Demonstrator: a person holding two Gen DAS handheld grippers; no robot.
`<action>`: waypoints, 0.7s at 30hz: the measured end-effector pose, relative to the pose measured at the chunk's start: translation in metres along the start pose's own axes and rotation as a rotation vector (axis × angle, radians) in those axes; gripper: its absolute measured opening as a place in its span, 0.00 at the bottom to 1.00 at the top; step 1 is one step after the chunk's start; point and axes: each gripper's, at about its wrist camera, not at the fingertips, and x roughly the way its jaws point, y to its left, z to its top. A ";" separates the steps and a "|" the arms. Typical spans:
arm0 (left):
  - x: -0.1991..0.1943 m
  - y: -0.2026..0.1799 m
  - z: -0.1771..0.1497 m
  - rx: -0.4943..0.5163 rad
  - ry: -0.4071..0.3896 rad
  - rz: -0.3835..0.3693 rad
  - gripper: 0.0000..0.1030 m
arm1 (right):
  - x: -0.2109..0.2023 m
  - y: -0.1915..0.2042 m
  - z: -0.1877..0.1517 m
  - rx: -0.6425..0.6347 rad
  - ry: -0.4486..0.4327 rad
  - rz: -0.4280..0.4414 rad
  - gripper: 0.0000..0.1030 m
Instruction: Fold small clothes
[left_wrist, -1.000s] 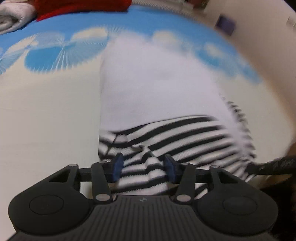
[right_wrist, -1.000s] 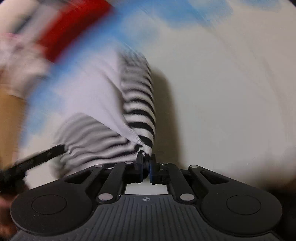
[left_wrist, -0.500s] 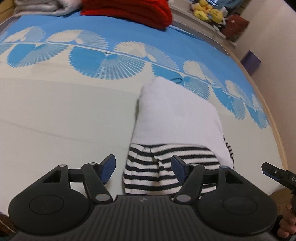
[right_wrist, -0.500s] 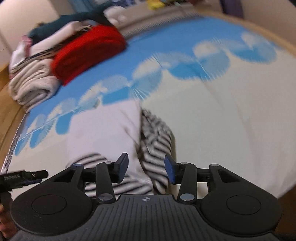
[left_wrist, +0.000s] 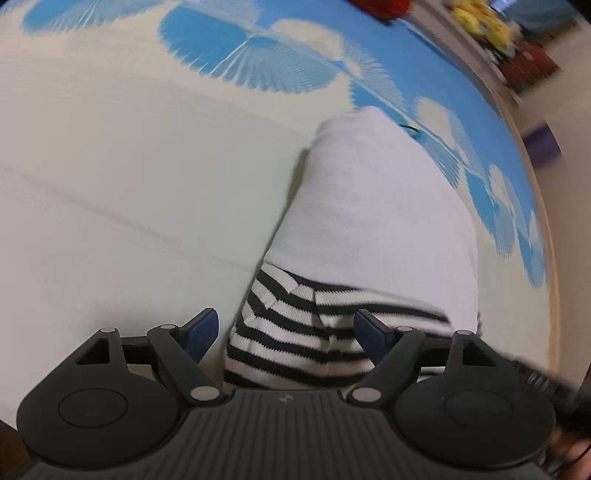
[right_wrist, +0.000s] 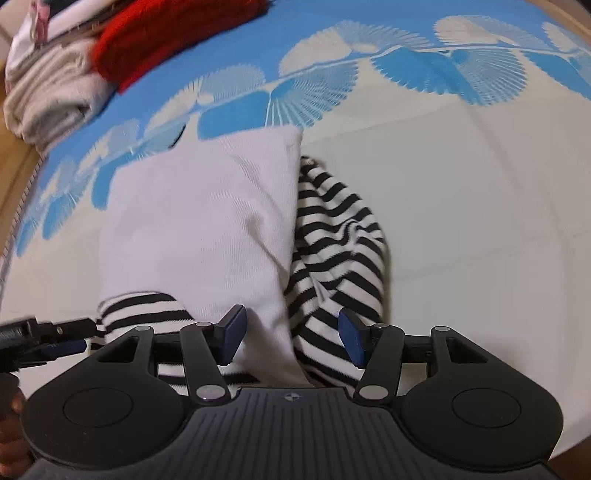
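A small garment lies folded on the bed: a plain white body (left_wrist: 376, 206) with black-and-white striped sleeves (left_wrist: 295, 332). In the right wrist view the white body (right_wrist: 199, 221) lies left of a bunched striped sleeve (right_wrist: 336, 236). My left gripper (left_wrist: 284, 332) is open, its jaws either side of the near striped edge, gripping nothing. My right gripper (right_wrist: 288, 332) is open over the near edge where white and striped cloth meet. The left gripper's tip shows in the right wrist view (right_wrist: 48, 332).
The bed sheet (left_wrist: 129, 166) is cream with a blue fan pattern at the far side. A red knit item (right_wrist: 166, 40) and a pile of pale folded clothes (right_wrist: 48, 96) lie at the far left. The bed's wooden edge (left_wrist: 554, 295) runs along the right.
Both grippers have opened and let go of the striped cloth they were shut on. The garment now lies flat and folded on the bed, and both grippers sit low at its near edge.
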 end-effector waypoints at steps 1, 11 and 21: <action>0.004 0.003 0.002 -0.035 0.011 -0.004 0.82 | 0.005 0.003 0.000 0.001 0.008 -0.007 0.56; 0.025 0.010 0.005 -0.109 0.072 -0.020 0.82 | 0.019 0.001 -0.006 0.026 -0.011 -0.039 0.02; 0.015 0.002 -0.010 0.051 0.080 -0.061 0.53 | -0.006 -0.018 -0.005 0.067 -0.134 -0.076 0.01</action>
